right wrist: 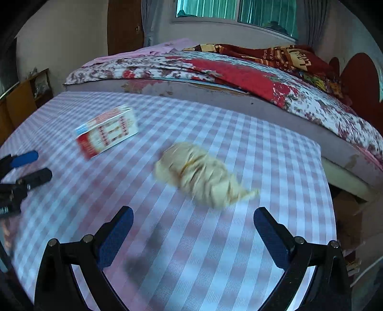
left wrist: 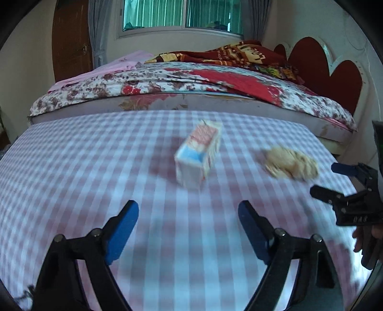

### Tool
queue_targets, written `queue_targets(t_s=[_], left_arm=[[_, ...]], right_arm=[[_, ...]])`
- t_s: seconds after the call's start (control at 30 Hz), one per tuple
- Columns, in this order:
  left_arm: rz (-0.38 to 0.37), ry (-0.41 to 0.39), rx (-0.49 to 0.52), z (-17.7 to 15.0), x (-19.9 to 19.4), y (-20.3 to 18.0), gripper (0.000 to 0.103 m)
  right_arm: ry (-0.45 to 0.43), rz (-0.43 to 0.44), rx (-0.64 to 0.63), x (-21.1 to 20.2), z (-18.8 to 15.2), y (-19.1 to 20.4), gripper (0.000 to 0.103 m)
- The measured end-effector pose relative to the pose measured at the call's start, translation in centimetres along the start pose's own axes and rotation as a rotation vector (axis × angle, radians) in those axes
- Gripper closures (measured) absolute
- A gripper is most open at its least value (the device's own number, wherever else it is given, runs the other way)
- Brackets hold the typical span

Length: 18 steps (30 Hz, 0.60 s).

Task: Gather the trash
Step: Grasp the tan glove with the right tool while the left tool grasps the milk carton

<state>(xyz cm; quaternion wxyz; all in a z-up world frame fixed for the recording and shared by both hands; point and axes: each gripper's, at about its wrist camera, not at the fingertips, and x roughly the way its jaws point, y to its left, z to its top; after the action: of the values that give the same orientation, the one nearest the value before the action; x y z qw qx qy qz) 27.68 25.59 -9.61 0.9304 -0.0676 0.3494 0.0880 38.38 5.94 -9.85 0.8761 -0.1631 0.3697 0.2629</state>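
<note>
A red, white and blue carton [left wrist: 198,154] lies on its side on the pink checked tablecloth [left wrist: 95,167], ahead of my left gripper [left wrist: 189,208]. That gripper is open with nothing between its blue pads. To the carton's right lies a crumpled beige wrapper [left wrist: 290,162]. In the right wrist view the wrapper [right wrist: 203,174] sits just ahead of my right gripper [right wrist: 192,215], which is open and empty, and the carton [right wrist: 107,131] lies further left. Each gripper shows in the other's view: the right gripper [left wrist: 328,178] at the right edge, the left gripper [right wrist: 40,163] at the left edge.
A bed [left wrist: 191,79] with a floral cover and red blanket runs along the table's far edge, with a red heart-shaped headboard [left wrist: 328,69]. A window [left wrist: 182,14] and brown door [left wrist: 71,40] stand behind. A hand [left wrist: 366,241] shows at the right. Cardboard [right wrist: 347,215] lies beyond the table's right edge.
</note>
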Motion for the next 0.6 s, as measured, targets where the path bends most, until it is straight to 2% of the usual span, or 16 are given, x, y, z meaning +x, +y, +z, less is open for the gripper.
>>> queue_targets(t_s=[0.13,0.23,0.37,0.43,0.47,0.5,0.57,0.6], left_arm=[[-0.011,0.019,0.035,1.9,3.1,-0.1,0.017],[-0.017,0.052,0.043,2.8,5.2,-0.3,0.023],[-0.031,0.105,0.036,3.3,7.0,-0.5,0.032],[-0.037,0.106,0.021,3.7,7.2,-0.4,0.038],[-0.05,0.115,0.008,3.8,7.3,-0.3,0.045],[-0.055,0.126,-0.001,3.9,7.5,-0.3,0.059],[-0.064,0.135,-0.011,3.8,7.3,-0.4,0.066],[-0.062,0.135,-0.012,3.6,7.1,-0.5,0.067]], right_arm=[[0.039,-0.024,-0.078,2.9,1.6,-0.2,0.001],[0.072,-0.025,-0.107,4.6,2.2,-0.7,0.001],[0.09,0.003,-0.055,5.7,2.4,-1.5,0.009],[0.081,0.009,-0.025,5.7,2.3,-1.6,0.021],[0.078,0.016,-0.012,5.6,2.3,-1.5,0.025],[0.076,0.019,0.0,5.6,2.3,-1.5,0.034],[0.078,0.016,0.022,5.4,2.3,-1.1,0.041],[0.08,0.017,0.033,5.4,2.3,-0.9,0.051]])
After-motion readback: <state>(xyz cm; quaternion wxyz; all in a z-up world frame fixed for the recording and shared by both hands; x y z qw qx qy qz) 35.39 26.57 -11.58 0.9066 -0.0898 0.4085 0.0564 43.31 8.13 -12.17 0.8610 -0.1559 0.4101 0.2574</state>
